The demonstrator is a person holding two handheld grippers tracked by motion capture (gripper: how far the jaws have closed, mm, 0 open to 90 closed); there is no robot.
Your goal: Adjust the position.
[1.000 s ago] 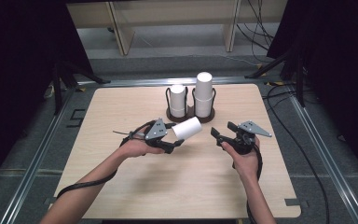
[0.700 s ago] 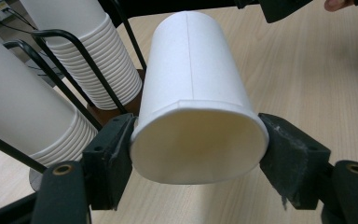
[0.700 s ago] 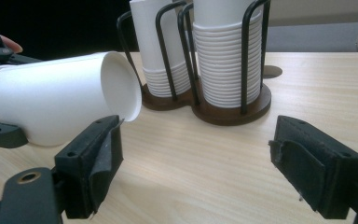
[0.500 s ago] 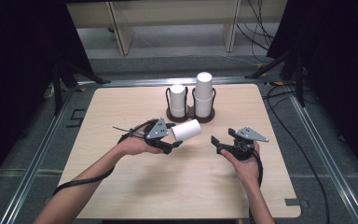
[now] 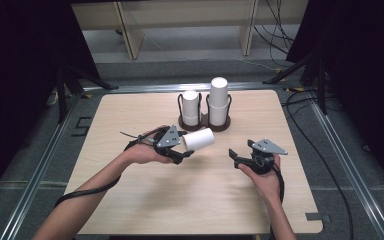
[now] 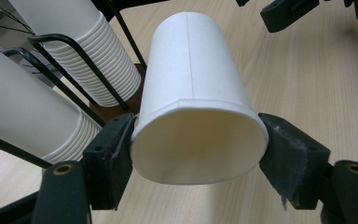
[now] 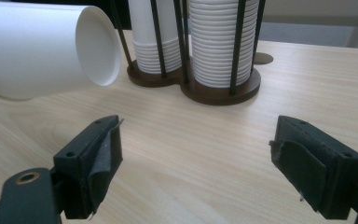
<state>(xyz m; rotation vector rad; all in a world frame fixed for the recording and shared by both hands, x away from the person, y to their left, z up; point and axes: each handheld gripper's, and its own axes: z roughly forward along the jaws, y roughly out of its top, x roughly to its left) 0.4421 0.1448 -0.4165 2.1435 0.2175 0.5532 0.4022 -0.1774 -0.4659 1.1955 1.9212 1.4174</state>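
Note:
A white paper cup [image 5: 198, 139] lies on its side in the air above the table, base pointing toward the right gripper. My left gripper [image 5: 184, 145] is shut on it, the pads pressing both sides of the rim [image 6: 198, 142], with the open mouth [image 6: 196, 144] facing its camera. My right gripper [image 5: 235, 158] hovers to the right of the cup, pointing at it. Its jaws have just been opening and stand wide [image 7: 198, 140], with nothing between them. In the right gripper view the cup [image 7: 37, 51] hangs at the upper left.
A dark wire holder [image 5: 205, 125] stands at the back middle of the wooden table [image 5: 130, 200], with a short stack of white cups [image 5: 191, 107] and a taller one [image 5: 218, 100]. Metal rails run along the table's sides.
The right gripper has drifted slightly toward the near edge and its jaws stand wider. The left gripper and its cup have hardly moved.

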